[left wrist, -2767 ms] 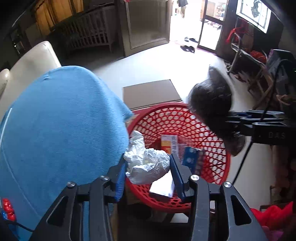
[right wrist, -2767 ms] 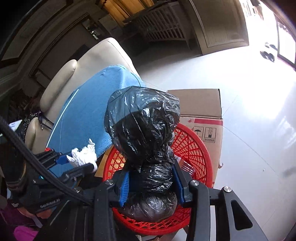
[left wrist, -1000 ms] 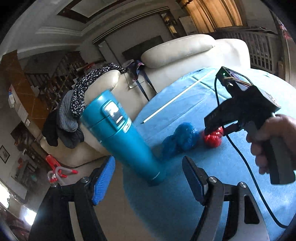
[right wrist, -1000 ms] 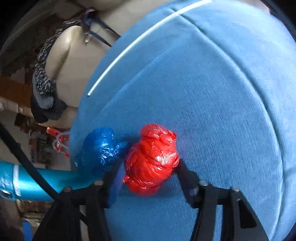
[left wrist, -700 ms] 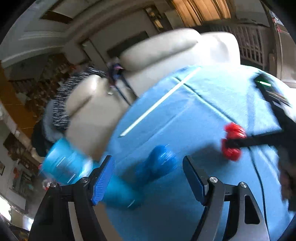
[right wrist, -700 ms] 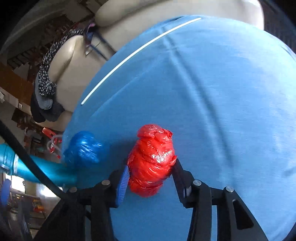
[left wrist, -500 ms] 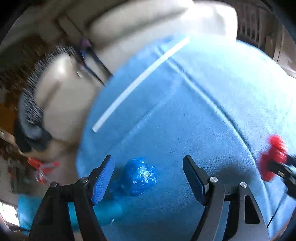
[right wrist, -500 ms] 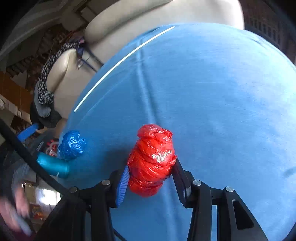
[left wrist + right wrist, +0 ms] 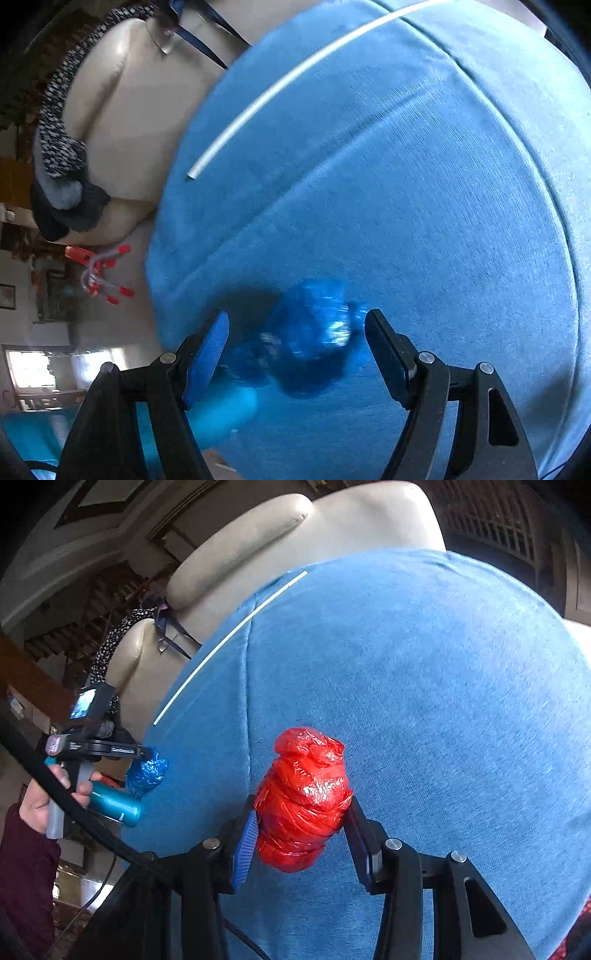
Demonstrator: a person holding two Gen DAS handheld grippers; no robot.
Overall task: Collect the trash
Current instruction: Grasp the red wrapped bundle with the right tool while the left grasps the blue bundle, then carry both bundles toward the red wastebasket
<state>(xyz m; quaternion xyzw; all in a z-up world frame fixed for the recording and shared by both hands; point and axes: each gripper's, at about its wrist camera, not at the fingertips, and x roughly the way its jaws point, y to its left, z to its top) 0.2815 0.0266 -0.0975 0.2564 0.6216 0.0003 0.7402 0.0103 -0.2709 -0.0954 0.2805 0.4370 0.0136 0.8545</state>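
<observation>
Blue cloth (image 9: 406, 184) fills most of the left wrist view, stretched over a surface whose top cannot be seen beneath it. A thin white rod (image 9: 295, 74) lies across the cloth toward its far edge. The left tool (image 9: 295, 332) hangs over the near left edge with its jaws wide apart; a crumpled blue plastic bag (image 9: 310, 332) sits on the cloth between them, touching neither pad as far as the blur allows. The bag's outline is smeared, and its lower left side merges with a teal cylinder (image 9: 221, 410), probably a flask, that is half hidden behind the left finger and cut off by the cloth's edge. Beyond the cloth, a cream leather sofa (image 9: 140, 110) carries a speckled garment (image 9: 55, 122) over its arm; dark clothes below it are hard to make out.

In the right wrist view, the right tool (image 9: 301, 834) is clamped on a wadded red plastic bag (image 9: 303, 801), pads pressing both flanks, above the middle of the cloth (image 9: 424, 701); whether the bag's underside touches the cloth cannot be told. At the cloth's left edge the blue plastic bag (image 9: 147, 770) lies under the tip of the left tool (image 9: 144, 753), gripped by a hand (image 9: 40, 797) in a dark red sleeve (image 9: 26, 878). The teal cylinder (image 9: 116, 806) pokes out just beside that bag, its far end hidden behind a black cable (image 9: 74, 812).
</observation>
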